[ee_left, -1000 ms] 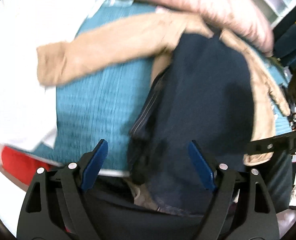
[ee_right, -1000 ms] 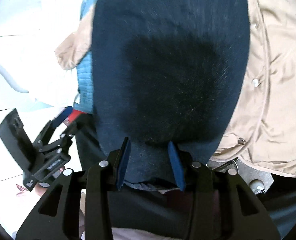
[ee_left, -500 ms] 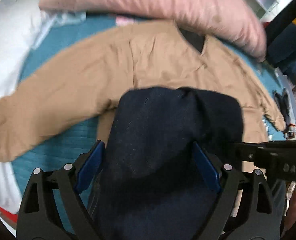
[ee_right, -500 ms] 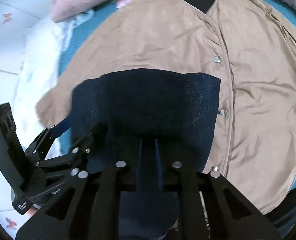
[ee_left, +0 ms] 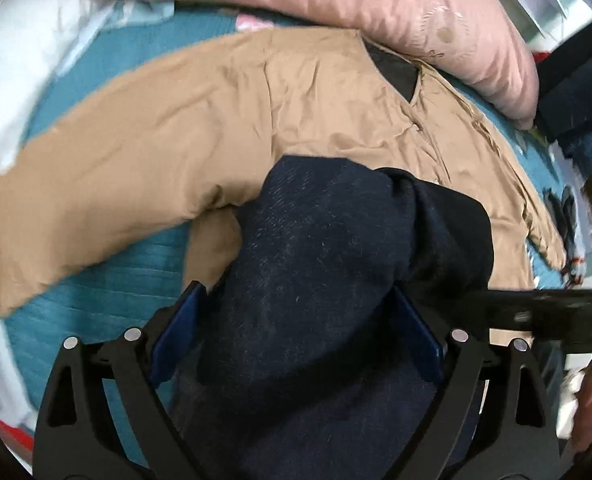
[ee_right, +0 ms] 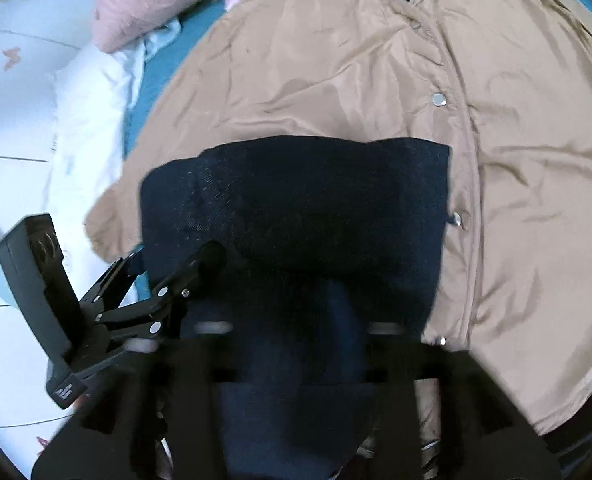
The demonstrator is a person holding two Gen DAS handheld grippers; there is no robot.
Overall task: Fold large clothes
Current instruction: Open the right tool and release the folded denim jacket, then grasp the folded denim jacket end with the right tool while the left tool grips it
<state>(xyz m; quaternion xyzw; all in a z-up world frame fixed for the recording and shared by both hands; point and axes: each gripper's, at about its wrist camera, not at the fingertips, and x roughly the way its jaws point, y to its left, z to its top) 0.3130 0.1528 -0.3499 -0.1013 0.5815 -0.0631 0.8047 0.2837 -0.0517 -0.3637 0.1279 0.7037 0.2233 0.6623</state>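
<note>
A tan jacket [ee_left: 215, 120] lies spread front-up on a teal bedspread [ee_left: 95, 292], its snap buttons [ee_right: 439, 99] showing in the right wrist view. Its lower part is turned up onto the body [ee_right: 336, 60], so the dark navy lining [ee_left: 336, 240] faces up. My left gripper [ee_left: 296, 332] stands open and wide, with the navy cloth bulging between its blue pads [ee_left: 175, 332]. My right gripper [ee_right: 300, 328] is blurred; its jaws are opening, with the navy fold [ee_right: 296, 200] between them. The left gripper [ee_right: 167, 280] sits at the fold's left corner.
A pink pillow [ee_left: 336, 0] lies along the far edge of the bed, touching the jacket's collar. White bedding [ee_right: 87, 100] lies bunched to the left of the jacket. The right gripper's black body [ee_left: 536, 312] crosses the left view's right side.
Both grippers carried the navy hem up over the tan jacket and then held still. The right gripper's jaws closed tight on the cloth and have now spread apart.
</note>
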